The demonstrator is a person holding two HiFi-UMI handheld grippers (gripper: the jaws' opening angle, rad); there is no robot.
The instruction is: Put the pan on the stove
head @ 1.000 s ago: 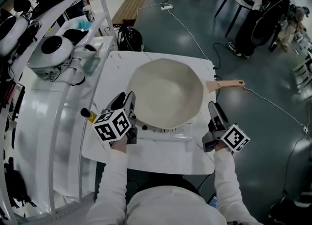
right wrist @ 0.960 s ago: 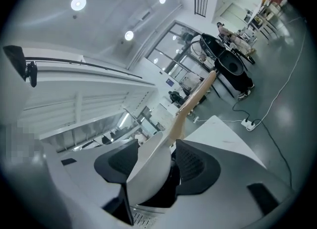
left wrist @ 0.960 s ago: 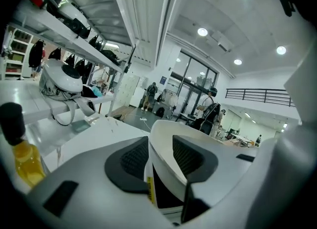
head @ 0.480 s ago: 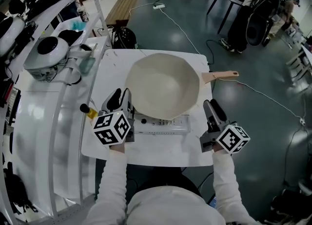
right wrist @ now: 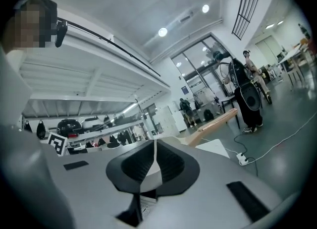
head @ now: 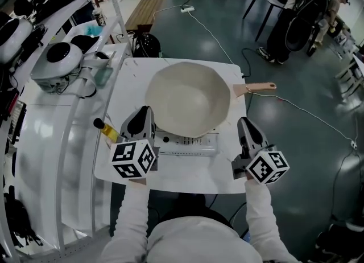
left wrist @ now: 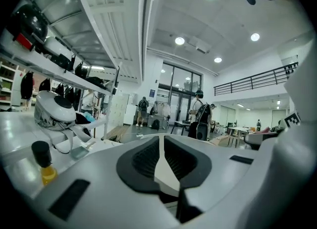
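The cream pan [head: 187,107] sits on the white portable stove [head: 187,144] in the middle of the table, its pink-beige handle [head: 256,88] pointing right. My left gripper [head: 143,118] hovers just off the pan's near left rim, apart from it. Its jaws are closing, with nothing between them in the left gripper view [left wrist: 159,159]. My right gripper [head: 243,124] is near the stove's right end, below the handle and clear of it. Its jaws are closing too, with nothing between them [right wrist: 153,162]. The handle [right wrist: 213,124] shows ahead of the right gripper.
A small yellow bottle with a black cap [head: 107,131] stands left of the left gripper. White shelving with a round white appliance [head: 57,60] runs along the left. The table's bare front [head: 182,179] lies under my hands. Cables cross the floor beyond, and a person [head: 296,23] stands at the back right.
Both grippers have drawn back a little from the pan toward the table's front edge, and their jaws have come together. The pan stays on the stove.
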